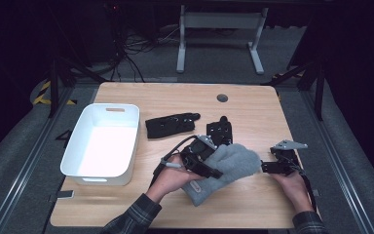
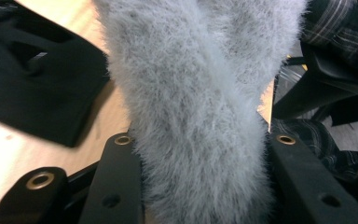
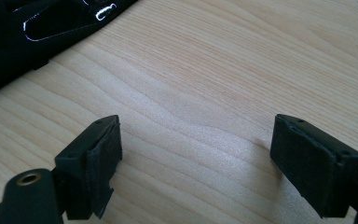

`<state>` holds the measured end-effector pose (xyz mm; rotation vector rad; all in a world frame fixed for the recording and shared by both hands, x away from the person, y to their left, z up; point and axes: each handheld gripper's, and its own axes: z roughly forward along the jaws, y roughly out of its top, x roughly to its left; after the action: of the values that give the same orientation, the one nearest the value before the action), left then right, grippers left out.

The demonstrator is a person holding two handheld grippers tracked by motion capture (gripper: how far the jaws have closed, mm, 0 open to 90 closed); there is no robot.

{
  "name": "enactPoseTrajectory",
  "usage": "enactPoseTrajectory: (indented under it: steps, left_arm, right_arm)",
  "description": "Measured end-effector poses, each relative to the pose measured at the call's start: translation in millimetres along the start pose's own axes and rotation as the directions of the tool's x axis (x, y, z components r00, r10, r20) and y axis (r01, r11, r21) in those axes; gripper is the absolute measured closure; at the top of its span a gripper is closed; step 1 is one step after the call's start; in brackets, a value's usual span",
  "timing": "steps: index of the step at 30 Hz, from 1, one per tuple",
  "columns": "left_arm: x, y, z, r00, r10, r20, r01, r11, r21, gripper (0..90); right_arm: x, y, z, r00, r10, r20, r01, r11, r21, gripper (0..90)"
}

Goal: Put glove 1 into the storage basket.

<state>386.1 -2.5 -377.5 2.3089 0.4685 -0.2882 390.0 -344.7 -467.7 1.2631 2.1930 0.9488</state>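
Jaws of my left gripper pinch the grey fuzzy mitten between them, while those of my right gripper stand spread over bare table with nothing between.

From the high view, the mitten lies near the front edge of the table, between my two hands, just short of two black gloves. I judge it light, soft and floppy (the pile squashes visibly under the pads), so it should sag rather than slip. A grip across the body or at the cuff looks safest to me; the fleece gives plenty of friction and nothing can break.

Counting: one grey mitten, two black gloves lying apart, one white bin well to the left.
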Motion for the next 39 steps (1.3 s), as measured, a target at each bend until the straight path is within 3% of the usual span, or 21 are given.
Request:
enactPoseTrajectory:
  steps: [10,12,21,29,33,34,35,37,39]
  left_arm:
    - [11.3,-4.5,-37.2,0.9964,-0.041,-0.073,0.039,0.9985,-0.039,62.8]
    - [14.9,-6.2,-50.7,0.9936,-0.057,-0.098,0.052,0.9973,-0.052,62.7]
    - [25.4,-13.5,-88.1,0.9822,-0.11,-0.152,0.098,0.9916,-0.085,62.6]
    - [40.0,-26.3,-125.8,0.9622,-0.169,-0.213,0.144,0.9814,-0.126,62.5]
    - [46.1,-35.4,-145.6,0.9476,-0.204,-0.246,0.171,0.9738,-0.15,62.5]
    - [46.1,-35.4,-145.6,0.9476,-0.204,-0.246,0.171,0.9738,-0.15,62.5]
    - [49.1,-40.4,-155.1,0.9409,-0.218,-0.259,0.181,0.9703,-0.16,62.4]
    - [50.5,-43.2,-159.6,0.9371,-0.228,-0.264,0.188,0.9677,-0.168,62.4]
    - [54.7,-52.7,-172.2,0.9245,-0.258,-0.28,0.212,0.9596,-0.185,62.5]
  right_arm:
    - [0.5,0.3,0.5,1.0,-0.009,-0.003,0.009,1.0,0.009,11.7]
    - [0.8,0.8,2.0,0.9999,-0.006,0.01,0.006,1.0,0.023,3.4]
    - [1.6,1.5,3.5,0.9999,-0.008,0.008,0.008,0.999,0.038,0.0]
    - [2.2,1.4,3.5,0.9999,-0.011,-0.005,0.012,0.999,0.04,0.3]
    - [2.2,1.5,3.6,0.9999,-0.01,-0.005,0.01,0.999,0.04,0.2]
    - [2.1,1.5,3.6,0.9999,-0.009,-0.006,0.009,0.999,0.041,0.2]
    - [2.0,1.5,3.6,0.9999,-0.009,-0.006,0.009,0.999,0.04,0.2]
    - [2.0,1.5,3.6,0.9999,-0.008,-0.006,0.009,0.999,0.041,0.2]
    - [2.0,1.5,3.6,0.9999,-0.009,-0.006,0.009,0.999,0.041,0.3]
